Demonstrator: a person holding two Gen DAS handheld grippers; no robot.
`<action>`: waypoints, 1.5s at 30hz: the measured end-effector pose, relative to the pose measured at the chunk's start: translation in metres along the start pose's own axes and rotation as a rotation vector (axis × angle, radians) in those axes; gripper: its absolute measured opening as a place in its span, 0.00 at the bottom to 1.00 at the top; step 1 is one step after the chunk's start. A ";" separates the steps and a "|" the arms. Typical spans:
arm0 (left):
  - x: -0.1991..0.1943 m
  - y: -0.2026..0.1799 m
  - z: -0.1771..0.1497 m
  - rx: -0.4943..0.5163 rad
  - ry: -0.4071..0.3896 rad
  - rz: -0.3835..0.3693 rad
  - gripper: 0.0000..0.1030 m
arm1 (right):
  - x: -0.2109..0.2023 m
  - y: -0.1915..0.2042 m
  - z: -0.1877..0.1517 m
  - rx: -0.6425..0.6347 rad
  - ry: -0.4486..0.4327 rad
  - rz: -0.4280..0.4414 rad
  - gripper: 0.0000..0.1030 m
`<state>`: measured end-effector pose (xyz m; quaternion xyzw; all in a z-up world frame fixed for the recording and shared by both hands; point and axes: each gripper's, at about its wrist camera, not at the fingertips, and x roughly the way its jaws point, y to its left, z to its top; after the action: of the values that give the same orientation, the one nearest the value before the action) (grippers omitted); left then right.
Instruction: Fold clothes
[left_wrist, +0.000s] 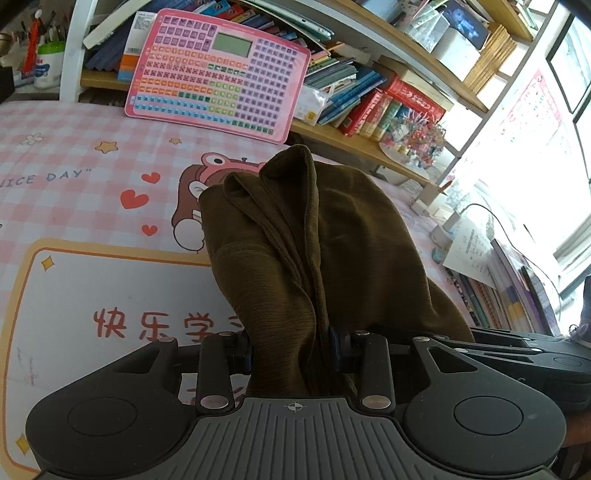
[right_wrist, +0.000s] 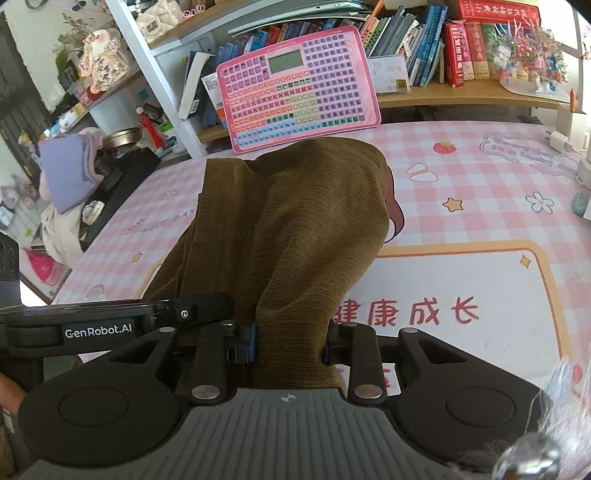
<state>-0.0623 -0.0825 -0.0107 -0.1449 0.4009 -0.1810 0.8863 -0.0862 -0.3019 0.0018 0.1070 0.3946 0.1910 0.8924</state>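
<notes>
An olive-brown ribbed garment (left_wrist: 314, 240) hangs bunched between both grippers above a pink checked table mat (left_wrist: 92, 192). My left gripper (left_wrist: 293, 350) is shut on one gathered edge of the garment, with cloth filling the gap between its jaws. My right gripper (right_wrist: 290, 343) is shut on another gathered edge of the same garment (right_wrist: 288, 221). The two grippers sit side by side; the left one's body (right_wrist: 110, 325) shows at the left of the right wrist view. The garment's far end droops toward the mat (right_wrist: 480, 206).
A pink keyboard toy (left_wrist: 221, 74) leans against a bookshelf (left_wrist: 369, 96) at the back of the table; it also shows in the right wrist view (right_wrist: 299, 85). A lavender cloth pile (right_wrist: 70, 166) lies off the table's left. Papers and a cable (left_wrist: 476, 251) lie at the right edge.
</notes>
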 end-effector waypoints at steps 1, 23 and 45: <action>0.001 -0.004 0.000 -0.002 -0.001 0.008 0.33 | -0.002 -0.004 0.002 -0.004 0.001 0.008 0.27; 0.019 -0.081 0.001 0.001 -0.044 0.144 0.33 | -0.034 -0.081 0.016 0.004 -0.036 0.163 0.27; 0.041 -0.078 0.016 0.036 0.005 0.090 0.34 | -0.028 -0.093 0.022 0.071 -0.045 0.102 0.27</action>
<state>-0.0408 -0.1687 0.0038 -0.1105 0.4060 -0.1486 0.8949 -0.0632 -0.3986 0.0037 0.1631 0.3749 0.2197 0.8858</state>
